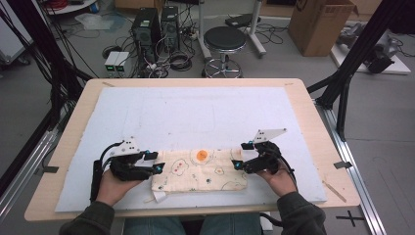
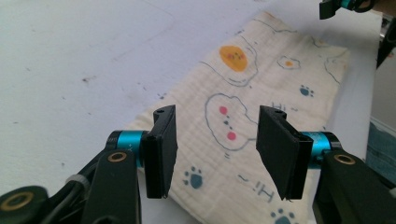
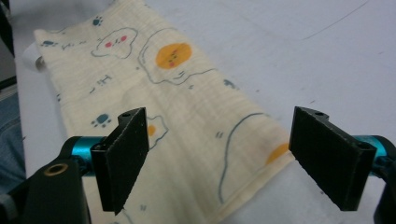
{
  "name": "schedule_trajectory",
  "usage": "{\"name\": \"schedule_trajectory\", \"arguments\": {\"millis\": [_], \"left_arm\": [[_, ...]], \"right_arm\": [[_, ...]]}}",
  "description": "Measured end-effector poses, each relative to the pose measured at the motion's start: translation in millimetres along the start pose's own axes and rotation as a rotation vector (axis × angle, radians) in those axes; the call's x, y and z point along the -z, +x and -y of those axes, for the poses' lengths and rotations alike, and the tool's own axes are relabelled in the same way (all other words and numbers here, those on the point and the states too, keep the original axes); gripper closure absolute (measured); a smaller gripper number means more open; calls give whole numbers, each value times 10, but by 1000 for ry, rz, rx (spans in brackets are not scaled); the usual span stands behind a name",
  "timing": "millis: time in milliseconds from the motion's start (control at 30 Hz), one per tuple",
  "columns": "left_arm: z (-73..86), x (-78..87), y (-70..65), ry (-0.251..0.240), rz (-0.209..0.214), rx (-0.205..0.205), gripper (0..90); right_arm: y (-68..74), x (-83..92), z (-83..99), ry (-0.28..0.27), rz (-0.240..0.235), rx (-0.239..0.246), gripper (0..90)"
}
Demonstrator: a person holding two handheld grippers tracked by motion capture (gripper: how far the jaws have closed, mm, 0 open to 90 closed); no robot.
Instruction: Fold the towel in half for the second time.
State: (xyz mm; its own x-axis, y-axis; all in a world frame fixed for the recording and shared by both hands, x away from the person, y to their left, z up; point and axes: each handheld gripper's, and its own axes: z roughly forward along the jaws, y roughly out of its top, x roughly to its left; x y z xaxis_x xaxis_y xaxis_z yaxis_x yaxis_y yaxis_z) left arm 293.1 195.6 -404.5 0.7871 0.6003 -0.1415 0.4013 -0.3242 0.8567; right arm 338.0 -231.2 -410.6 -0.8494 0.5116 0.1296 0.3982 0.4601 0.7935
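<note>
A folded cream cloth (image 1: 200,170) printed with eggs, paws and clouds lies flat on the white board, near the table's front edge. My left gripper (image 1: 155,162) is at the cloth's left end, its jaws open and apart from the fabric. In the left gripper view the cloth (image 2: 243,93) stretches away beneath the open left gripper (image 2: 217,149). My right gripper (image 1: 241,155) stands at the cloth's right end, also open. The right gripper view has the right gripper (image 3: 219,154) wide open just above the cloth (image 3: 177,93), nothing pinched.
A white foam board (image 1: 195,112) covers most of the wooden table (image 1: 313,127). A white tag (image 1: 159,197) pokes out at the cloth's front left corner. A thin wooden stick (image 1: 334,191) lies at the table's right. Beyond the table stand a stool (image 1: 224,41) and computer towers (image 1: 147,29).
</note>
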Motion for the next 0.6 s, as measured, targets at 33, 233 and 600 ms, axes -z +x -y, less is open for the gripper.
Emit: {"name": "schedule_trajectory", "arguments": {"millis": [33,233,600], "left_arm": [[-23,-7,31,-2,-4,2,482],[-157,-122,181,-18,-50,31,487],[-211,-343,388,48,-90,76,528]], "right_arm": [[-25,14,-23,-3,7,0,211],[-230,34,-163,-22,27,-55,270],[-416,-160,-180,51,-5,-90,526]]}}
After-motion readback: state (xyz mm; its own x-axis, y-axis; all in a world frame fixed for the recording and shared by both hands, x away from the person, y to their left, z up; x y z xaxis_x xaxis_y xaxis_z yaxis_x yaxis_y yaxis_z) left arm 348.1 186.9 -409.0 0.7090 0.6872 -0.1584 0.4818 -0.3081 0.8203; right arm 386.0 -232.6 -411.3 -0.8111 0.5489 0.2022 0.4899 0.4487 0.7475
